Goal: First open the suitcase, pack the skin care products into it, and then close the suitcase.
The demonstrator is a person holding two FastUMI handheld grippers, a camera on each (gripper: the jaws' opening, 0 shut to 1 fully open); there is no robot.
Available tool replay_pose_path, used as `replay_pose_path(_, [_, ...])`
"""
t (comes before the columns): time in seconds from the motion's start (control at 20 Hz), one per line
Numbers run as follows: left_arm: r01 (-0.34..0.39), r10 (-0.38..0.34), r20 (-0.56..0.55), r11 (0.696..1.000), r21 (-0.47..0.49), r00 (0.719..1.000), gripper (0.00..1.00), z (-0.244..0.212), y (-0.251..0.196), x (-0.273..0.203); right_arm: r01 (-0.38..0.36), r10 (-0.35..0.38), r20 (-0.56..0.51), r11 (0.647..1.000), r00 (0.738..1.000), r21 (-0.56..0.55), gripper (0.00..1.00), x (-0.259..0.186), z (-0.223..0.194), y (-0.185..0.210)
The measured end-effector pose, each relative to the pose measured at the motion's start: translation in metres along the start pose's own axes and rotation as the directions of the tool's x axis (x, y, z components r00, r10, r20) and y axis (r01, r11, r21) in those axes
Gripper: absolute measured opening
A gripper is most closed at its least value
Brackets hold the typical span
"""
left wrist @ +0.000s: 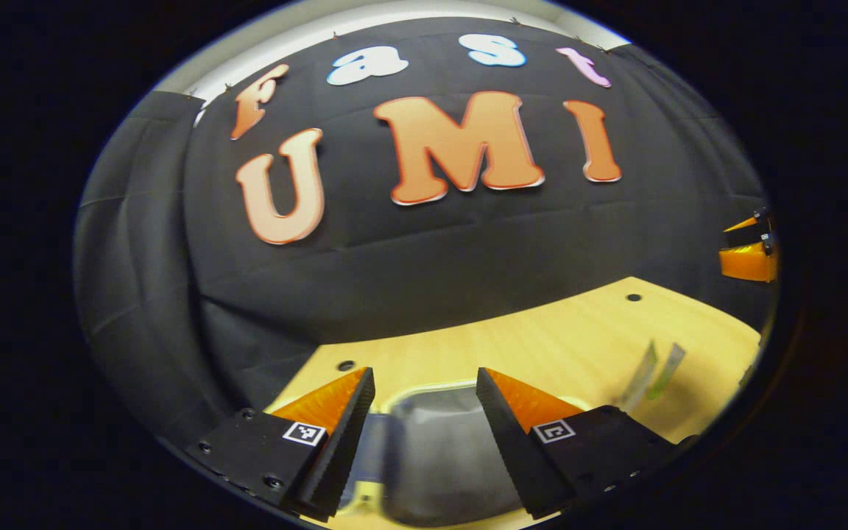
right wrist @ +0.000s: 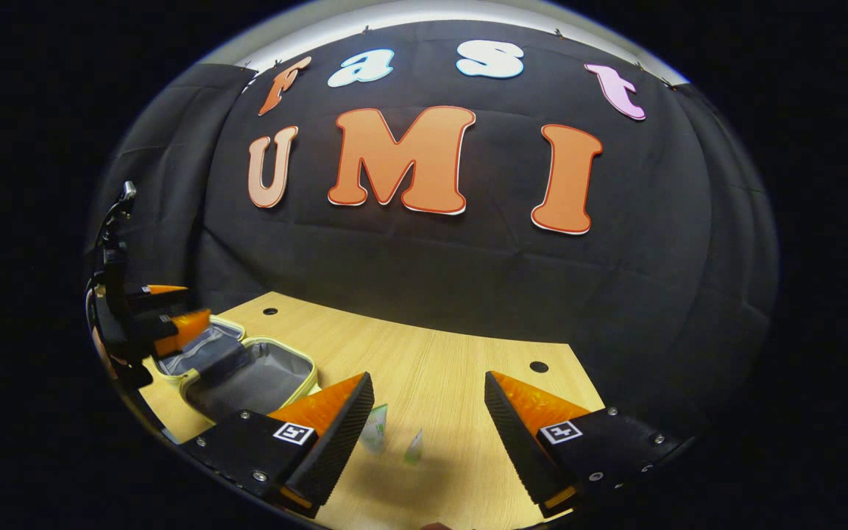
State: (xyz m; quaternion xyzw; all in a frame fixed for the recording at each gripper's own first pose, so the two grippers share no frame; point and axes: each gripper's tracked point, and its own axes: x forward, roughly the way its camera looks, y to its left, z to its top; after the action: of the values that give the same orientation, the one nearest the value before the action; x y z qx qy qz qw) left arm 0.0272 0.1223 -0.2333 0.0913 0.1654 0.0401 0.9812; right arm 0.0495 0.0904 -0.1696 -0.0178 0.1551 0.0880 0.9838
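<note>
The suitcase [right wrist: 247,372] lies open on the wooden table [right wrist: 461,383], grey lining up; two skin care products [right wrist: 393,438] stand just right of it. Left gripper [left wrist: 424,412] hovers spread over the case; right gripper [right wrist: 430,419] hangs spread above the tubes, gripping nothing.

Dim, warm light; fisheye-bent, blurred edges.

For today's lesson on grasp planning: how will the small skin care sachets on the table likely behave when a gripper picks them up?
The sachets look thin and flat, so probably light and floppy. They appear to stand tilted on the wooden table, so a nudge may tip them. The right gripper hangs open above them; a pinch on an edge seems safest.
</note>
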Motion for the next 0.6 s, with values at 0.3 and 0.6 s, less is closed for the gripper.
replay_pose_path(0.3, [0.213, -0.213, -0.007, 0.977, -0.019, 0.977, 0.92, -0.019, -0.136, 0.000, -0.036, 0.036, -0.015, 0.999, 0.999, -0.022, 0.96, -0.017, -0.024, -0.020])
replay_pose_path(0.6, [0.336, -0.338, -0.023, 0.939, -0.068, 0.941, 0.92, -0.068, -0.225, 0.015, -0.023, 0.023, -0.006, 0.999, 1.000, -0.023, 0.96, -0.024, -0.051, -0.034])
